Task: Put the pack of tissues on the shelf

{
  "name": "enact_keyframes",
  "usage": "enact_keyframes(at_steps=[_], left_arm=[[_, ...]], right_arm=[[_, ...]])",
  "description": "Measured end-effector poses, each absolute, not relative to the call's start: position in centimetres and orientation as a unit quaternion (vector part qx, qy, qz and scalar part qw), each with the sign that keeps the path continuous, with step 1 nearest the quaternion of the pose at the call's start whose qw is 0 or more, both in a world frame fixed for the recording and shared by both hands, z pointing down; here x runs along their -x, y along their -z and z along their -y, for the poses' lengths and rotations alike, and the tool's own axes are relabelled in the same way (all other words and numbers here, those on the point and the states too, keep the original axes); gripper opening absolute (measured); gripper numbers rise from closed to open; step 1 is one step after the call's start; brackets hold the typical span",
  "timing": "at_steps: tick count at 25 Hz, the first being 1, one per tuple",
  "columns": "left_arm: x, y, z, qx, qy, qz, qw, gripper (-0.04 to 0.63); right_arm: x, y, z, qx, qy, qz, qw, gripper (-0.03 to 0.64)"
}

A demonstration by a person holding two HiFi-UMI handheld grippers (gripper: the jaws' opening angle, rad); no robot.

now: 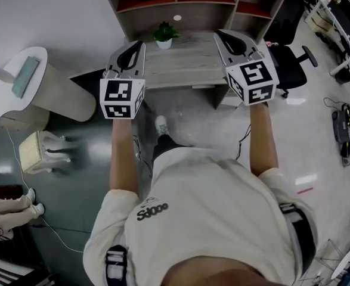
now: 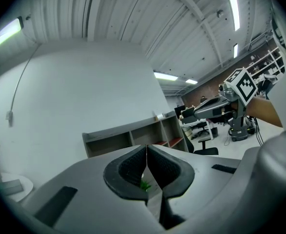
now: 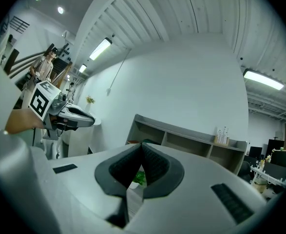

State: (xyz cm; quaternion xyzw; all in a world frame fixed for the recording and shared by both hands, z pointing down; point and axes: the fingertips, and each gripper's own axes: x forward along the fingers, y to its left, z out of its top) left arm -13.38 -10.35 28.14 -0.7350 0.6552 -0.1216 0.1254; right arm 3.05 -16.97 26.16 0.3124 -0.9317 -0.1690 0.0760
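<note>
Below the head camera, the person stands before a light wood-grain counter that carries a small green plant in a white pot. Behind the counter rises a grey open-fronted shelf unit with red-brown boards. The left hand-held gripper and the right hand-held gripper are held level over the counter's near edge, neither carrying anything. A flat teal rectangular item lies on a white rounded stand at far left, well apart from both grippers. It is probably the pack of tissues, but this cannot be confirmed.

Left gripper view: the jaws are closed pad to pad with nothing between them. The shelf unit stands ahead.

Right gripper view: the jaws likewise meet at the tips and are empty. The plant shows beyond them, through the gap below the tips.

Progress: the task appears to be at its start. Pick-up, carry and placement on the shelf unit all remain.
</note>
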Motion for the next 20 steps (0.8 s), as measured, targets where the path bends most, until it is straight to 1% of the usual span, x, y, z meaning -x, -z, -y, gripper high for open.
enact_keyframes(at_steps=[20], left_arm=[[14.3,-29.7,12.5,0.74,0.138,-0.649,0.106,0.022]], right_arm=[[-1.9,-27.8,19.3,-0.305,0.154,0.936,0.086,0.006]])
